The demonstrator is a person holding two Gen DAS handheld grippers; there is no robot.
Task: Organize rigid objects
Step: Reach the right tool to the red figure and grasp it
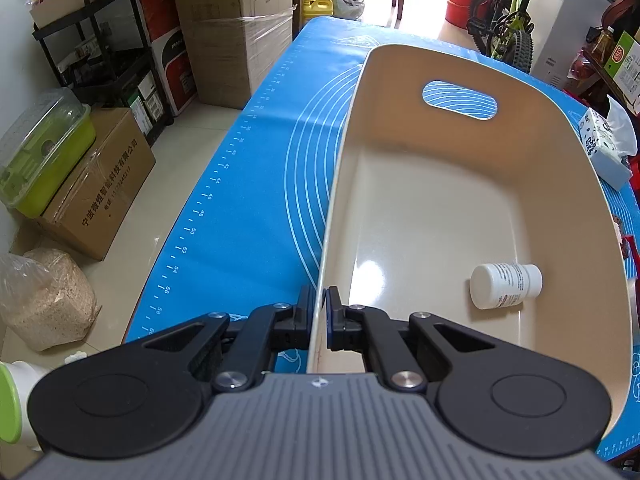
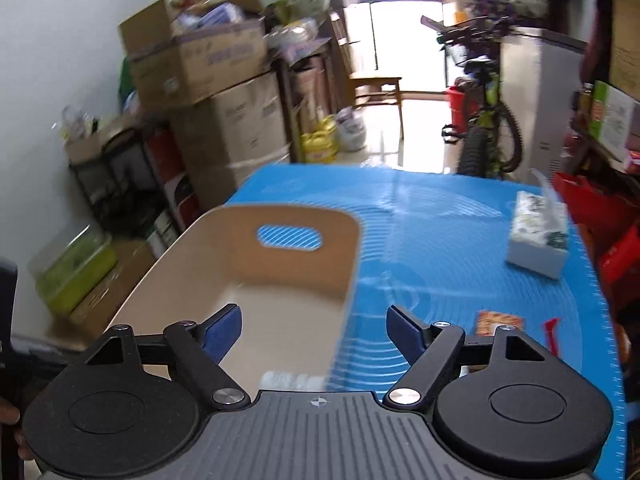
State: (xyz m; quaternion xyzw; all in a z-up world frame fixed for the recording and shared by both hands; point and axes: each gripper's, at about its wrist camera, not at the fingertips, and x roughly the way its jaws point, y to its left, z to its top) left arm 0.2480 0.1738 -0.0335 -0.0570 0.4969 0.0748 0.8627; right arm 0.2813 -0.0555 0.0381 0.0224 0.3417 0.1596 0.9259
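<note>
A cream plastic bin (image 1: 400, 80) with a handle slot stands on the blue mat (image 1: 248, 184). My left gripper (image 1: 319, 312) is shut on the bin's near left wall, one finger inside and one outside. A white pill bottle (image 1: 505, 285) lies on its side on the bin floor at the near right. In the blurred right wrist view, my right gripper (image 2: 314, 330) is open and empty above the bin's (image 2: 224, 248) right wall, with the bottle (image 2: 294, 381) just below it. A small orange packet (image 2: 498, 322) and a red object (image 2: 552, 334) lie on the mat (image 2: 440, 240) to the right.
A tissue box (image 2: 538, 240) stands on the mat's right side, also in the left wrist view (image 1: 604, 146). Cardboard boxes (image 1: 236, 28), a black shelf (image 1: 108, 52) and a green container (image 1: 44, 152) line the floor at left. A bicycle (image 1: 508, 20) stands beyond the table.
</note>
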